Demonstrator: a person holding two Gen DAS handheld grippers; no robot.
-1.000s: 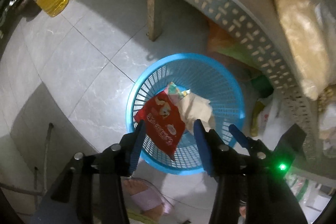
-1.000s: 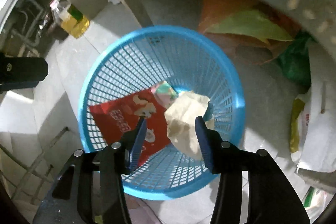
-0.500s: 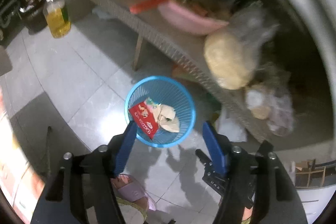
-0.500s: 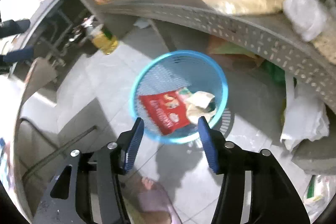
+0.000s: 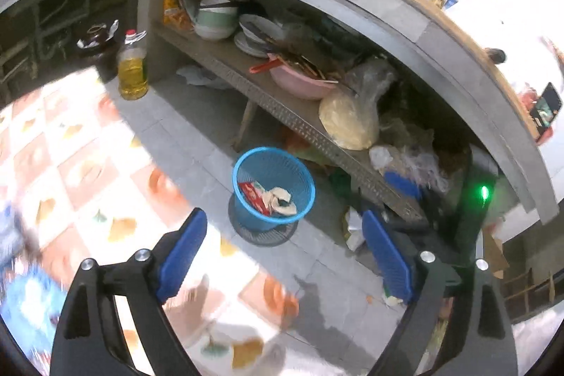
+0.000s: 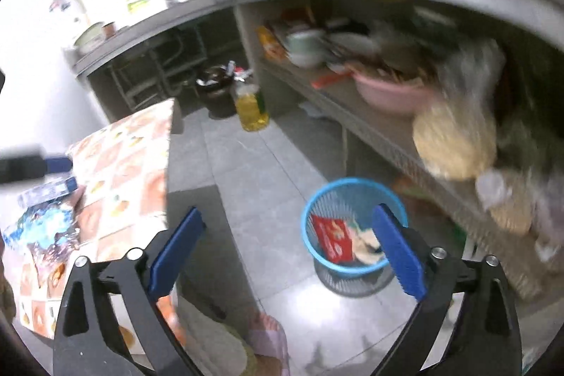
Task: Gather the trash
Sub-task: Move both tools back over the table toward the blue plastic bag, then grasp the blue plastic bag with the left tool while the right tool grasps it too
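A: Where does the trash sit?
B: In the blue basket (image 5: 273, 187) on the grey floor tiles, just near of the low shelf (image 5: 289, 115). A red wrapper (image 5: 251, 196) lies at its left, crumpled paper (image 5: 282, 199) at its right.
A: And the grippers?
B: The left gripper (image 5: 283, 252) has just been opening; its jaws stand wide with nothing between them. The right gripper (image 6: 289, 247) likewise, spread wide and empty, well apart from the basket.
A: Anything else?
B: A bottle of yellow oil (image 5: 132, 73) stands far left.

Open floor (image 6: 246, 185) between table (image 6: 134, 143) and shelf (image 6: 387, 136).
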